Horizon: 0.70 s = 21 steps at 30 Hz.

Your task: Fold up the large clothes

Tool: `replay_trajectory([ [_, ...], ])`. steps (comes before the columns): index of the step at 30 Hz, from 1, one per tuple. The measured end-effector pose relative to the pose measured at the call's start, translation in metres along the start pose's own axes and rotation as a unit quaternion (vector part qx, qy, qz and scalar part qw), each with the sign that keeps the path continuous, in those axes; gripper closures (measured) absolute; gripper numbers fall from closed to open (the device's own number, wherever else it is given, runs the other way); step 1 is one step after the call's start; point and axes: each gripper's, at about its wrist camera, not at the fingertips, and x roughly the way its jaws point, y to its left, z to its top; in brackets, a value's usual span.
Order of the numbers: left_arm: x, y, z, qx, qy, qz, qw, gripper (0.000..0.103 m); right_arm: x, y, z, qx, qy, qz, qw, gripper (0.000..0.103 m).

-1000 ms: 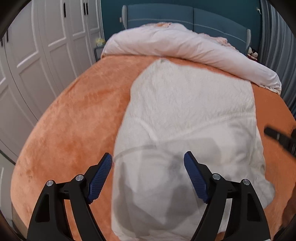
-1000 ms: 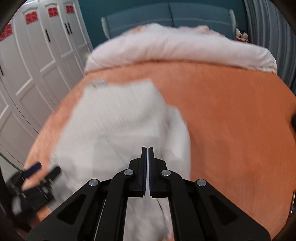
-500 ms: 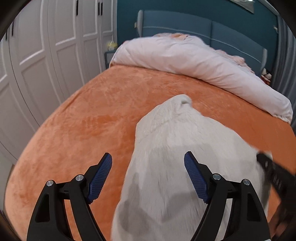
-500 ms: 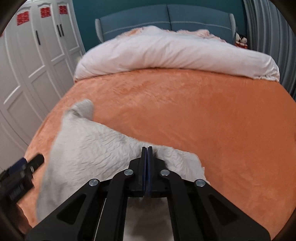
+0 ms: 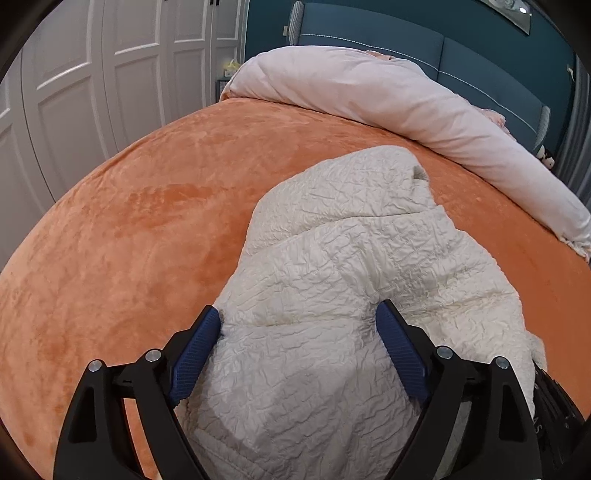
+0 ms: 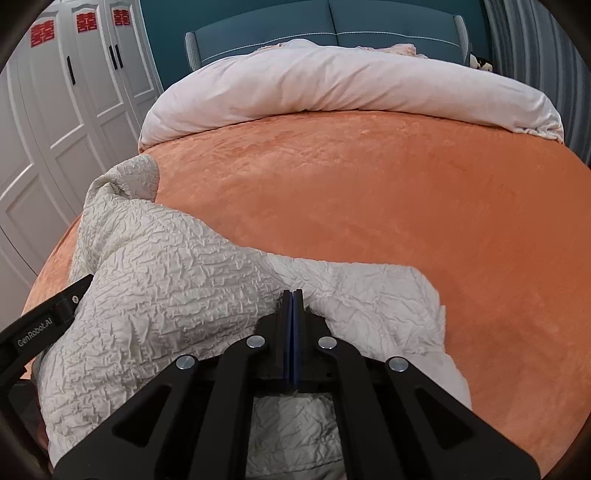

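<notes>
My left tongs point(image 5: 297, 334) opening, jacket point(image 5: 332, 295) bulging between; right tongs point(image 6: 292, 295) pinching jacket on orange blanket point(image 6: 369, 184).

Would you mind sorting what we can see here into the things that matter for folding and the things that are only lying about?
For the fold:
- cream crinkled garment
- left gripper, jaws opening with garment between them
- right gripper, shut on the garment
- orange bedspread, the work surface

Lying about:
- pale rolled duvet
- blue headboard
- white wardrobe

Bare orange bedspread point(image 6: 369, 192) beyond garment point(image 6: 166, 266)
</notes>
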Motion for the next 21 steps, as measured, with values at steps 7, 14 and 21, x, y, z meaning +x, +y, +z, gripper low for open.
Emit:
replay_trajectory([
  [7, 0.007, -0.009, -0.006, 0.016, -0.011, 0.03, 0.9993, 0.015, 0.008, 0.0, -0.004, 0.0, 0.0, -0.006, 1.0, 0.103],
  [14, -0.066, 0.014, 0.003, 0.048, 0.0, -0.003, 0.9988, 0.017, -0.076, 0.0, 0.011, -0.012, 0.006, 0.024, 1.0, 0.099],
  [21, -0.152, 0.037, -0.089, 0.15, 0.034, -0.02, 0.988, 0.016, -0.162, -0.011, -0.076, -0.033, 0.061, 0.061, 0.996, 0.096],
])
